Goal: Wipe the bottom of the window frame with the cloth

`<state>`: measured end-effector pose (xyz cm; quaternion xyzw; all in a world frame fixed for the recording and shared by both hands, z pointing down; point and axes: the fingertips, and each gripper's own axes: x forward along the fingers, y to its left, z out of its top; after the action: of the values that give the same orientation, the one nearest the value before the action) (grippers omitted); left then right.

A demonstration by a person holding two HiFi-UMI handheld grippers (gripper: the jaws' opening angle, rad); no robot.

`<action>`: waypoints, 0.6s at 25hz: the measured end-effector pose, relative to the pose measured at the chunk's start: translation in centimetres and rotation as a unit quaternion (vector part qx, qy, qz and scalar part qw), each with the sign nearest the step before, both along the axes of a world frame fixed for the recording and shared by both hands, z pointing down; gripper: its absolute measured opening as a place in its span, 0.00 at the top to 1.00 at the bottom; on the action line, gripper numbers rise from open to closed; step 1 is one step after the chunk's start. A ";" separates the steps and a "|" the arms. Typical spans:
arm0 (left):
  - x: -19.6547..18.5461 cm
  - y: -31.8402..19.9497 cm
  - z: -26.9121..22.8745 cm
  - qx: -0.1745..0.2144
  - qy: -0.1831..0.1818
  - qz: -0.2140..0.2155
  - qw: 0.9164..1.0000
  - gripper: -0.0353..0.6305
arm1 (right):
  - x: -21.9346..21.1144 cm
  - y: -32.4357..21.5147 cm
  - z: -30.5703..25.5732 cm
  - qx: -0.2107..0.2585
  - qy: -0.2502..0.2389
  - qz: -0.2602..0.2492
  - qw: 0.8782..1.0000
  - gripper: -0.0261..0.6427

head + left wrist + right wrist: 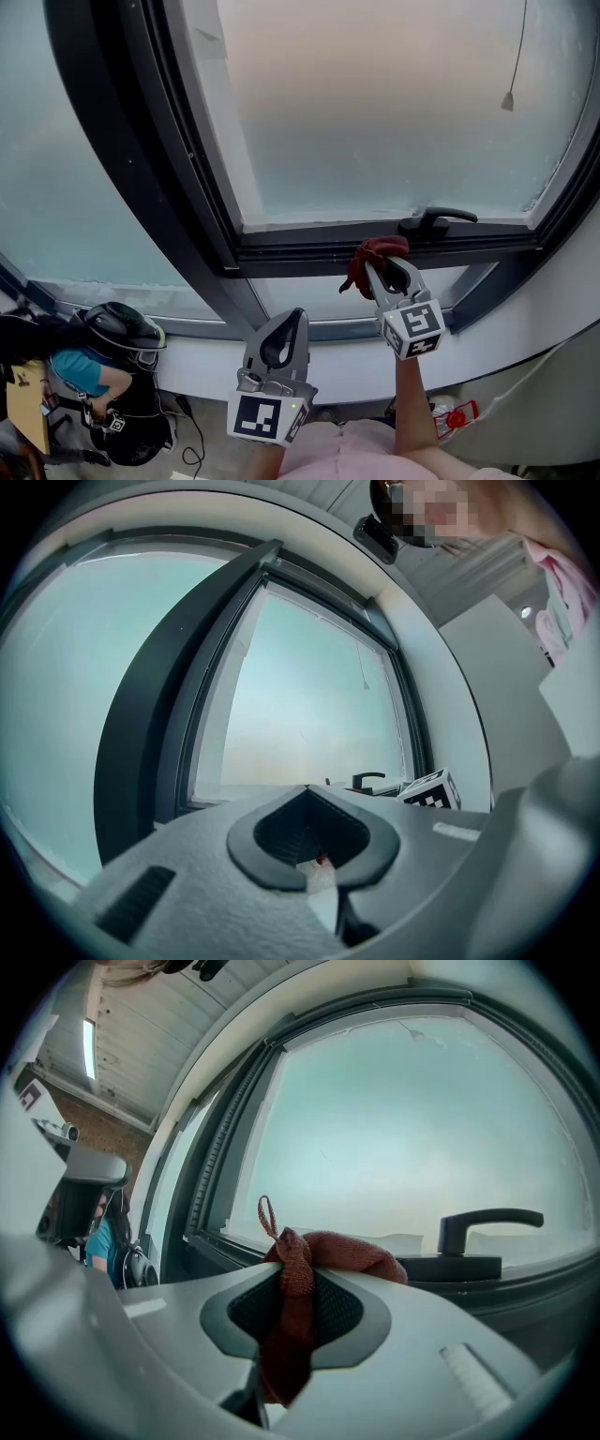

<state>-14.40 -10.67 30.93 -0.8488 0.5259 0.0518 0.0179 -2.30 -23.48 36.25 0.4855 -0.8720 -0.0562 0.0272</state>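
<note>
Your left gripper (296, 317) is clenched on nothing and sits low under the sill, well clear of the work, so it can idle there. Your right gripper (373, 270) is clamped on the red cloth (379, 249). The cloth bunches over the jaw tips at the bottom rail of the window frame (300, 248), just left of the window handle (433, 221). Can't tell if it's actually touching. Suggest you press the bunched end flat onto the rail, hold even pressure and sweep along it in one direction. Watch that the cloth's loop (266, 1215) doesn't snag, and skirt the handle base rather than bumping it.
</note>
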 end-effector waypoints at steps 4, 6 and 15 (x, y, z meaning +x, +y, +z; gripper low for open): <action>0.4 0.0 0.2 -0.004 -0.001 0.002 1.000 0.96 | 0.9 -0.2 -0.1 0.000 -0.006 0.004 1.000 0.84; 0.8 0.0 0.3 -0.005 -0.003 0.006 1.000 0.96 | 1.2 -0.2 -0.1 0.000 -0.009 0.006 1.000 0.84; 1.6 -0.1 0.2 -0.007 -0.005 0.014 1.000 0.96 | 3.3 -0.3 -0.1 0.001 -0.016 0.022 1.000 0.84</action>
<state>-12.76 -10.73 31.18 -0.8565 0.5140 0.0446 0.0140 1.00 -23.80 36.13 0.5050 -0.8616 -0.0491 0.0141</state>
